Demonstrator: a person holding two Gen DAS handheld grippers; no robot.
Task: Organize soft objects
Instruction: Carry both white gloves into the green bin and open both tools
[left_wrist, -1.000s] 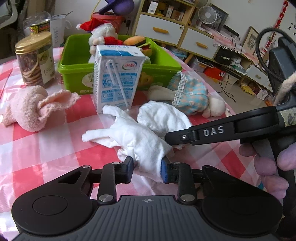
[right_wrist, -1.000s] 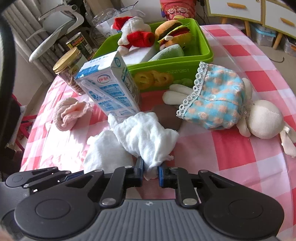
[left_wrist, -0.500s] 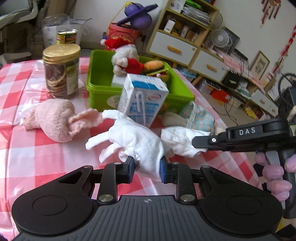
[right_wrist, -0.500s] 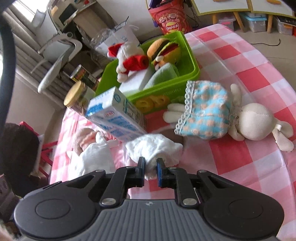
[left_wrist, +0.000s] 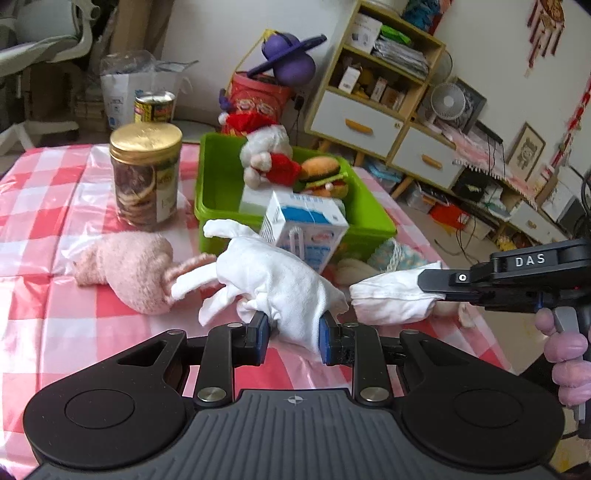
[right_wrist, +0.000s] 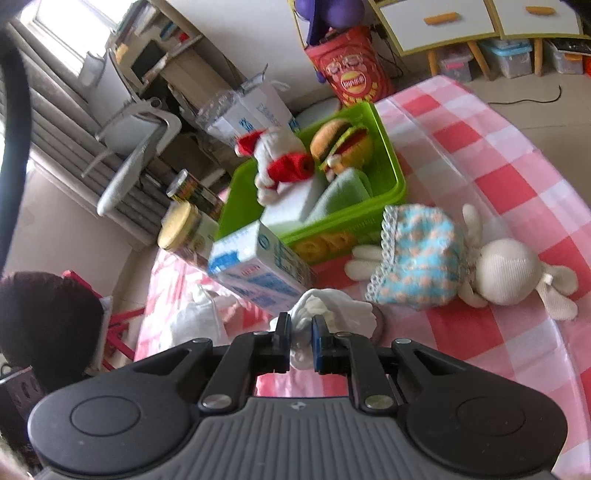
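Left gripper (left_wrist: 291, 338): jaws partly closed, clamping one white cotton glove (left_wrist: 273, 280), lifted clear of the pink checked tablecloth (left_wrist: 48, 229). Right gripper (right_wrist: 298, 341): jaws nearly closed, pinching a second white glove (right_wrist: 332, 312), also raised. Milk carton (left_wrist: 304, 232) stands at 12 o'clock behind the left glove, green bin (left_wrist: 218, 192) beyond it. Pink fuzzy sock (left_wrist: 129, 271) lies at 10 o'clock. Stuffed rabbit (right_wrist: 443, 258) lies at 1 o'clock in the right wrist view.
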